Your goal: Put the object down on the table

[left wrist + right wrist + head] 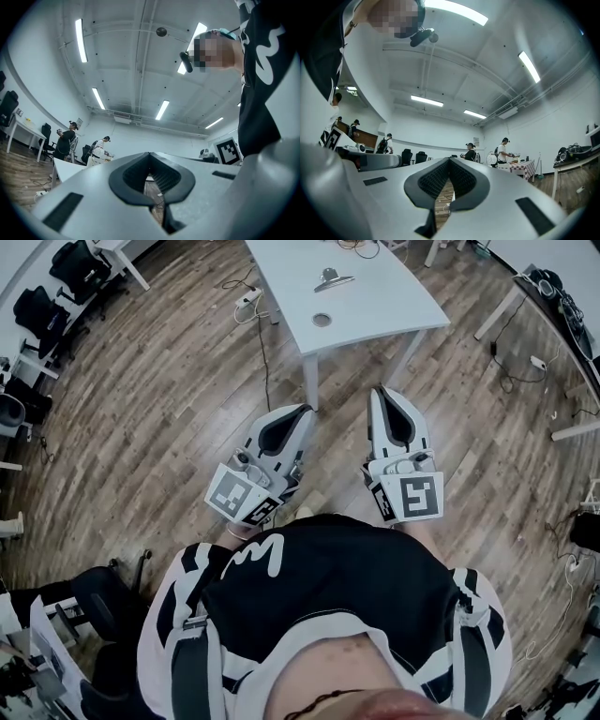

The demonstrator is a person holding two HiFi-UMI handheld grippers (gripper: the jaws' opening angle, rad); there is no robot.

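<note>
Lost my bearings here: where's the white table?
Head view, top centre: the white table stands on the wooden floor, just ahead of the left gripper and right gripper.

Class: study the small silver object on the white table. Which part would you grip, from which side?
Probably across its narrow width, from above: the silver object lies long and low on the white table. Finer shape is too small to tell.

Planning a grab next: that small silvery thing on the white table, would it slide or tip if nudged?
The silvery thing looks low and flat, so it probably slides rather than tips. Its sheen on the smooth white table suggests stiff and slippery. Weight unclear.
</note>
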